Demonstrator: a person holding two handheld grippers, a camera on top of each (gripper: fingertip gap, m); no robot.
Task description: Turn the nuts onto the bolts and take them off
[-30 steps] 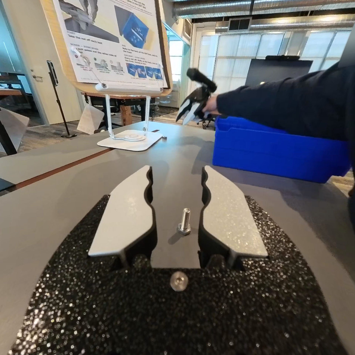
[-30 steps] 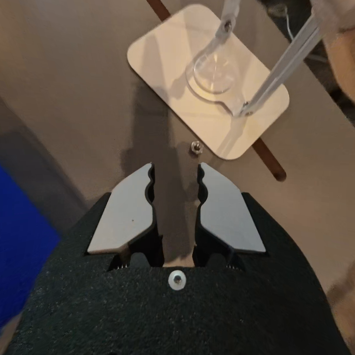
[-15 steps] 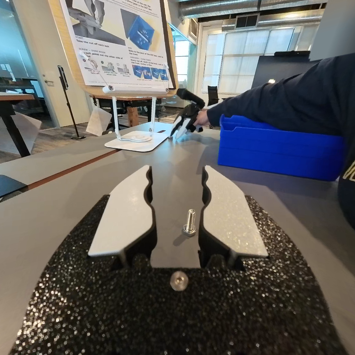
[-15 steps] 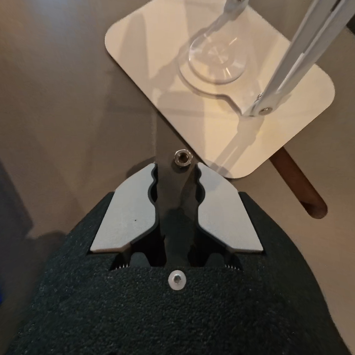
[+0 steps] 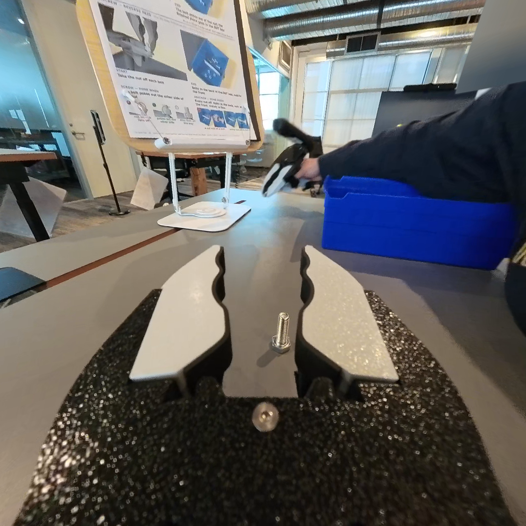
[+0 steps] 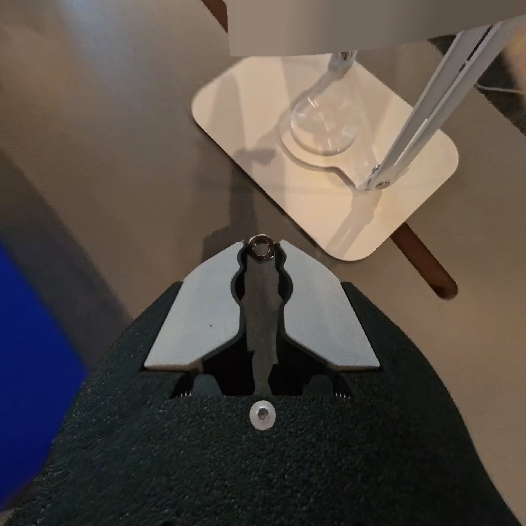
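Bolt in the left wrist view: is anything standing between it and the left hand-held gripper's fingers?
Nothing visible. The bolt stands head-down on the bare grey table between the open fingers of the left hand-held gripper, touching neither. The blue bin sits off to the right.

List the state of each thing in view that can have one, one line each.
Left tool: open, fingers either side of the bolt, not touching it.
Right tool: shut on the nut at its fingertips.
Bolt: upright on its head on the table, no nut on it.
Nut: pinched, hole facing the camera.
Blue bin: on the table, contents hidden.
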